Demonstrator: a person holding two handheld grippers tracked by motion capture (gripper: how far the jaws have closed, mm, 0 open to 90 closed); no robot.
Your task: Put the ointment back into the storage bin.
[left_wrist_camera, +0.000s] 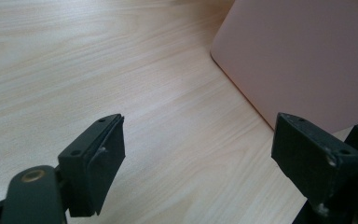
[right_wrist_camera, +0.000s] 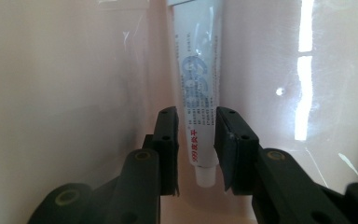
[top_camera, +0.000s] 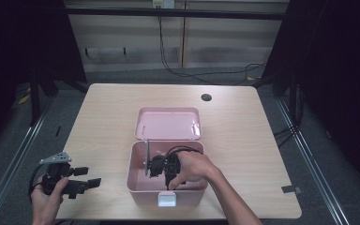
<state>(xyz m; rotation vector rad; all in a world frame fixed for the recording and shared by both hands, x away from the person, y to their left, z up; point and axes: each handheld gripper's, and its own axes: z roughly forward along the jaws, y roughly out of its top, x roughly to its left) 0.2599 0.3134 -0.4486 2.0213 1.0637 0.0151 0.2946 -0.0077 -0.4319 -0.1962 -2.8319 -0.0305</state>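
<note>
Right gripper (right_wrist_camera: pixel 196 149): one, lowered inside the box (top_camera: pixel 138 180), jaws drawn close on either side of a tube (right_wrist_camera: pixel 200 93). The pads flank the tube's lower end just above its white cap; whether they press it or stand a hair off cannot be told. Right hand (top_camera: pixel 192 168) on the gripper, over the box's middle.

Left gripper (left_wrist_camera: pixel 198 154): one, jaws spread wide, nothing between them, held over bare table (left_wrist_camera: pixel 98 70) at the near left, well apart from the box in the high view. Left hand (top_camera: pixel 47 199) grips it at the near table edge.

Tube: one, white with blue and red print, standing cap-down against the pink inner wall of the box.

Box: one, pink, open, near centre of the table, white latch on its near wall.

Lid (top_camera: pixel 168 123): one, pink, lying flat just beyond the box, touching its far edge.

Table: one, light wood, round hole (top_camera: pixel 206 97) at far right.
</note>
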